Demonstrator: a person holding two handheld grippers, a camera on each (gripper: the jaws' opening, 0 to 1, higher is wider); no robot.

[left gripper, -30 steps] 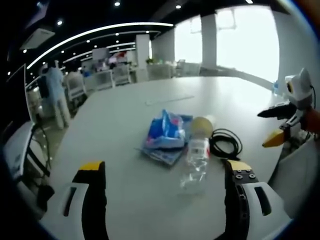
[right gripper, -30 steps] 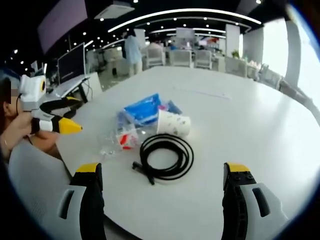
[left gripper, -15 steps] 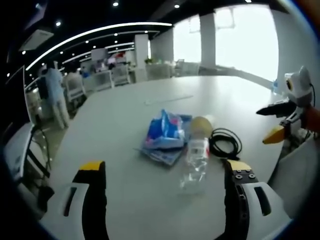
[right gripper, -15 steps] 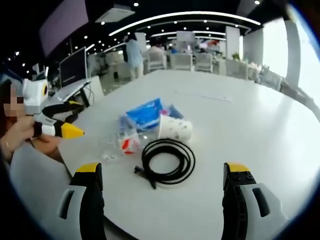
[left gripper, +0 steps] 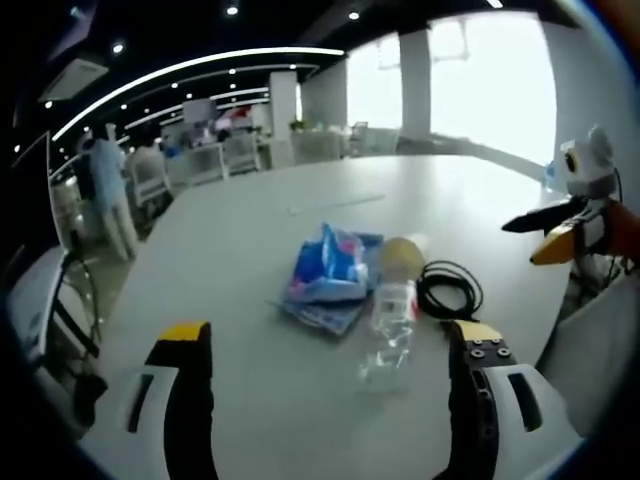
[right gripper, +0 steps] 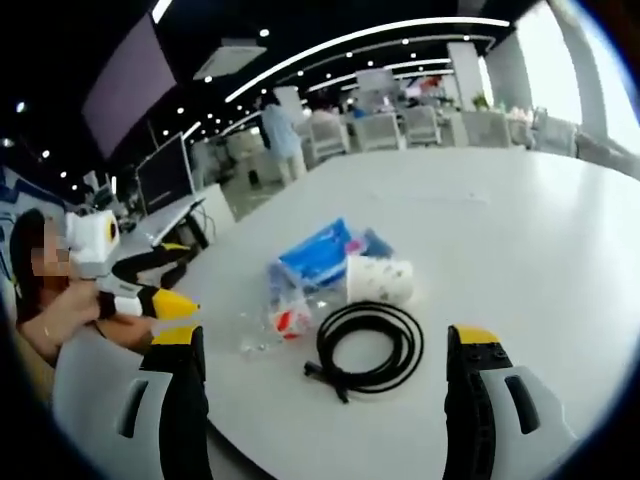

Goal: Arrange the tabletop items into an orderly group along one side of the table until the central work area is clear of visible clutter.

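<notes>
4 items cluster mid-table: blue packet (left gripper: 330, 262), paper cup (right gripper: 379, 279), clear bottle (left gripper: 390, 325), black cable (right gripper: 368, 345). left gripper (left gripper: 330, 345) and right gripper (right gripper: 325, 345) hover spread, empty. bottle looks empty, probably light and slick: grip its middle; cable floppy.

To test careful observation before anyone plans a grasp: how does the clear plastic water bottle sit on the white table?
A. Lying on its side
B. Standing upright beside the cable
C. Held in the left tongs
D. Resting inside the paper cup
A: the clear plastic water bottle lies flat on the white table, between the blue plastic packet and the coiled black cable.
</notes>
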